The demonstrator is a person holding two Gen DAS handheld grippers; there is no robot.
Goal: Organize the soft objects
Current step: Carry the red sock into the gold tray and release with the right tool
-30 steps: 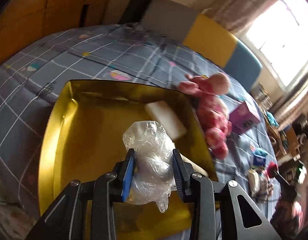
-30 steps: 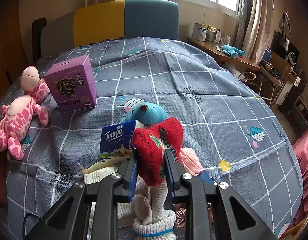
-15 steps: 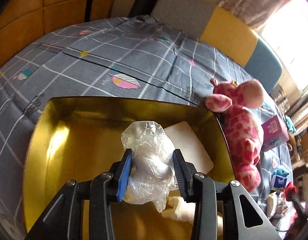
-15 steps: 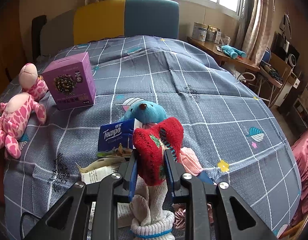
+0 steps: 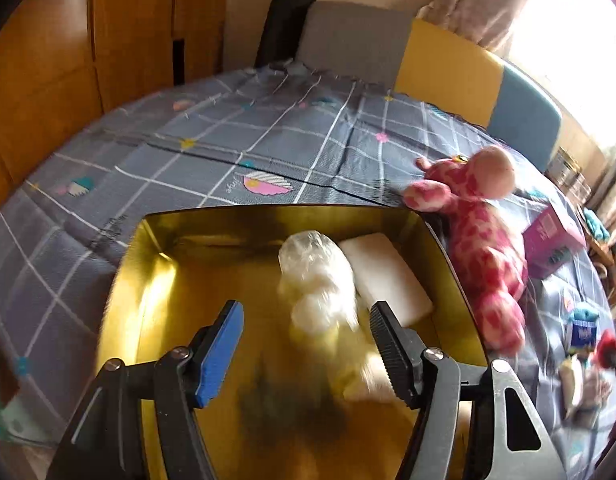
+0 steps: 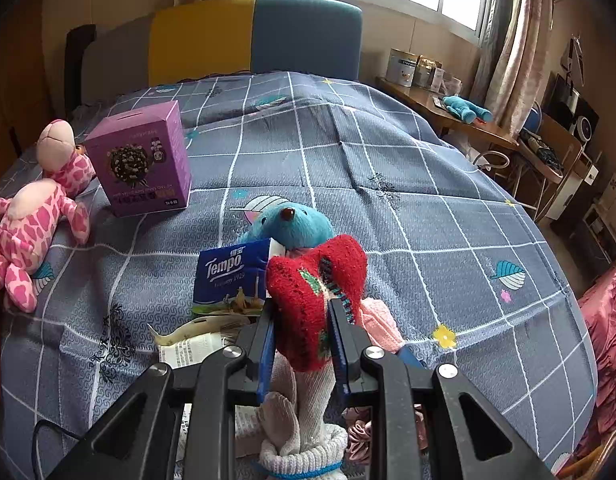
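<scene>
Left wrist view: my left tool (image 5: 304,344) hangs over the gold box (image 5: 148,280) on the bed (image 5: 268,140), jaws opening. The clear bag of cotton balls (image 5: 317,280) sits at frame centre, blurred, between the pads but touching neither, so I judge it is dropping into the box. It lies just beside the white sponge block (image 5: 387,276) at centre right, already inside. The pink giraffe plush (image 5: 483,240) lies outside the box, against its right wall.

Right wrist view: my right tool (image 6: 302,328) is clamped on the red sock (image 6: 319,292), lower centre, above a pile of small things. Behind it sit the blue plush (image 6: 292,224) and the Tempo tissue pack (image 6: 232,276); the purple carton (image 6: 142,160) stands at upper left.

Step in hand: releasing the bag into the box. Next move, as I judge it: clear the left tool from the box, then carry the sock across. The sock is limp and may drag neighbouring items, so lift straight first.
</scene>
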